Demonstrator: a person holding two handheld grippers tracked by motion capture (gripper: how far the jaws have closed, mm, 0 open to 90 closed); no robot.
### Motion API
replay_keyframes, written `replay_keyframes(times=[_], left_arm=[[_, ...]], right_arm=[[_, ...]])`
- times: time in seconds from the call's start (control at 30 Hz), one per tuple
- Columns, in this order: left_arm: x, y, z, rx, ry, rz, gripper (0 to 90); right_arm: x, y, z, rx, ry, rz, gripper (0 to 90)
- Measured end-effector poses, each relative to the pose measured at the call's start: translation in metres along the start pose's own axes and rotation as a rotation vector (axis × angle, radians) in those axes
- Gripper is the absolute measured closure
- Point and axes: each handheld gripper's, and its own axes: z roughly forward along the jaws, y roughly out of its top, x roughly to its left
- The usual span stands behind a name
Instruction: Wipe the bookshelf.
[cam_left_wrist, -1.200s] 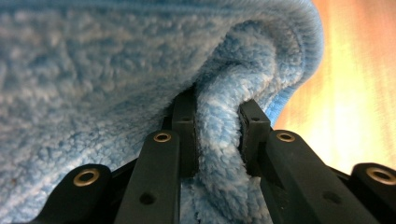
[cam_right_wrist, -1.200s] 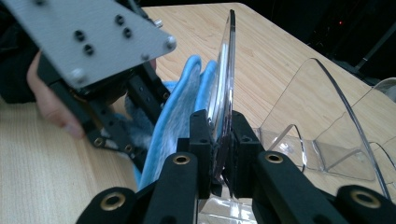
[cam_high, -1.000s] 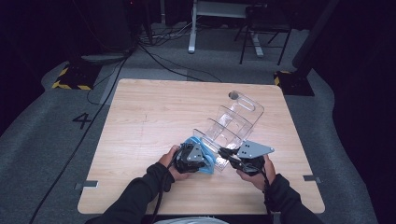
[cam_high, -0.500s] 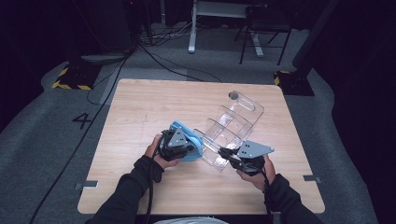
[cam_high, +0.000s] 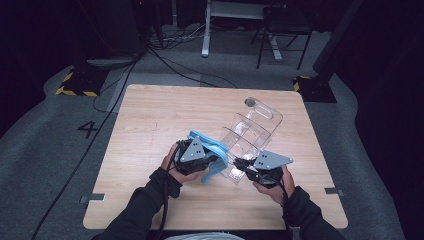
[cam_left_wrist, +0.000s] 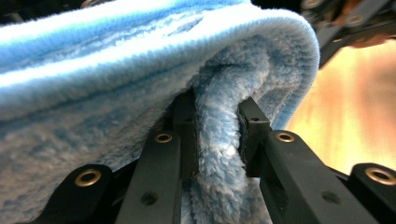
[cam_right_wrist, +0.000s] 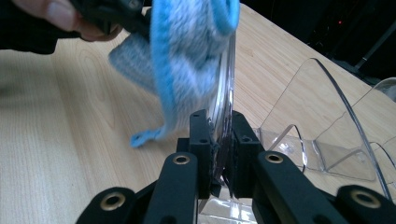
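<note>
We pinch cloth (cam_left_wrist: 219, 154) in left gripper (cam_high: 212, 159) against rack (cam_high: 252, 131); right gripper (cam_right_wrist: 218, 135) clamps rack's wall, low over table (cam_high: 150, 115).

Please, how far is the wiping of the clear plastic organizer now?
Both grips look done: the left gripper is shut on the fluffy blue cloth, and the right gripper clamps the end wall of the clear plastic organizer. In hand: the cloth lies against that wall. The farther compartments are probably left.

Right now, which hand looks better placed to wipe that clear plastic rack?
Left: its left gripper grips the blue cloth against the clear rack. The right gripper is clamped on the rack's end wall.
</note>
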Motion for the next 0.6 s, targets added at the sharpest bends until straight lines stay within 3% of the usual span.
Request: replay_keyframes(times=[0.27,0.47,0.6], left_arm=[[-0.024,-0.001,0.026,0.068,-0.090,0.061,74.5],[-0.025,-0.008,0.034,0.071,-0.131,0.016,74.6],[-0.028,-0.011,0.038,0.102,-0.130,0.040,74.6]], right_arm=[[0.000,0.000,0.000,0.001,-0.001,-0.003,83.0],[0.000,0.000,0.000,0.002,-0.003,-0.005,83.1],[0.000,0.000,0.000,0.001,-0.003,-0.004,83.0]])
